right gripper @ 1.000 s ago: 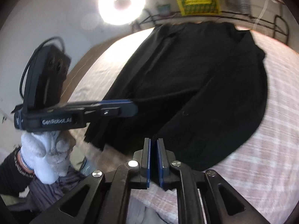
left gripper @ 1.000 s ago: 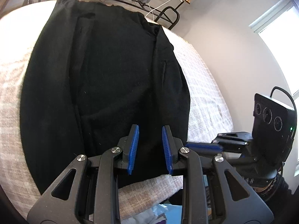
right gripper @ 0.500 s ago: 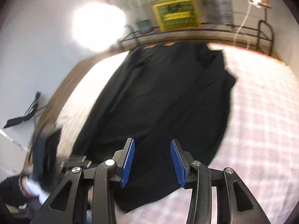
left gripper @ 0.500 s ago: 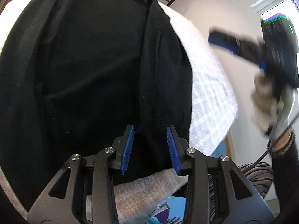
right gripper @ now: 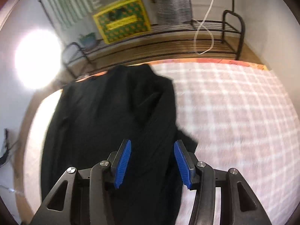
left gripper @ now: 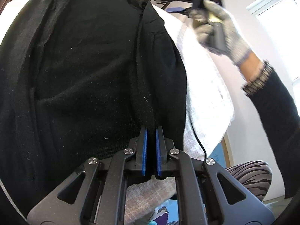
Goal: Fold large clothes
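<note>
Left claw (left gripper: pixel 151 131) closing, pinching near hem of black garment (left gripper: pixel 84 65) on bed (left gripper: pixel 204 93); right claw (right gripper: pixel 152 161) opening, empty, above garment's right edge; long axis runs far.

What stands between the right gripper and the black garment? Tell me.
Nothing visible does. The right gripper hangs over the black garment with its jaws opening and only air between the pads; the cloth below lies bare on the checked bedcover.

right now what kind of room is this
Most likely a bedroom at home: a black garment lies spread on a bed with a checked cover, a metal bed rail behind it, and a window at one side.
</note>
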### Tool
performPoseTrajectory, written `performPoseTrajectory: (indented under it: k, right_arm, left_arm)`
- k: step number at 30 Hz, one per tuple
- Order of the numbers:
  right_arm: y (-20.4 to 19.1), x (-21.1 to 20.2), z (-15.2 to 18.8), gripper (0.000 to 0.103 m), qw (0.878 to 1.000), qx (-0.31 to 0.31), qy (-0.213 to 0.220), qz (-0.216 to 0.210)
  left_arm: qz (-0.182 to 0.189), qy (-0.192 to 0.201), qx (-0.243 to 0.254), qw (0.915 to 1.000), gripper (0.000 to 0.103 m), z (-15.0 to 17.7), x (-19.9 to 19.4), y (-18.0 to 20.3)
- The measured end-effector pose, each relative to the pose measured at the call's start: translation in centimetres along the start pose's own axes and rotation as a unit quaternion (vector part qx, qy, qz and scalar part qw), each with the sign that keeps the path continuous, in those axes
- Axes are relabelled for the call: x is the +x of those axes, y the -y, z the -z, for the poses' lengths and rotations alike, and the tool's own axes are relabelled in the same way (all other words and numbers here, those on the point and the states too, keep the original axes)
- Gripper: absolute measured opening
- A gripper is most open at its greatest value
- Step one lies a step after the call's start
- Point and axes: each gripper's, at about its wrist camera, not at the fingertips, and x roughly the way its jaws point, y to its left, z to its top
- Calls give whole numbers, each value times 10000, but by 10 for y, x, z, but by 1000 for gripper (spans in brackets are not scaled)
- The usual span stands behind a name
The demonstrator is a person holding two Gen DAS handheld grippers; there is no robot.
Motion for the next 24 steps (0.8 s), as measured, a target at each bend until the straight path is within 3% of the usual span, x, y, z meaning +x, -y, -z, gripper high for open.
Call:
performPoseTrajectory:
  k: [8,12,19,24]
  right_arm:
    - [14,43,-42,49,9992,391,3,109]
    - [10,60,-48,5,9990,234,-73,372]
    - [-6,33,-50,1,9990,-80,336,291]
    - [-35,12,-59,1,9977,-375,549,115]
  left_arm:
    - [77,0,72,9999,5,0,-5,1]
    - [108,3,91,9999,5,1,-8,-1]
    - [353,-7,100,9993,0,9,-17,1]
    - [249,40,254,9994,0,16,-24,4]
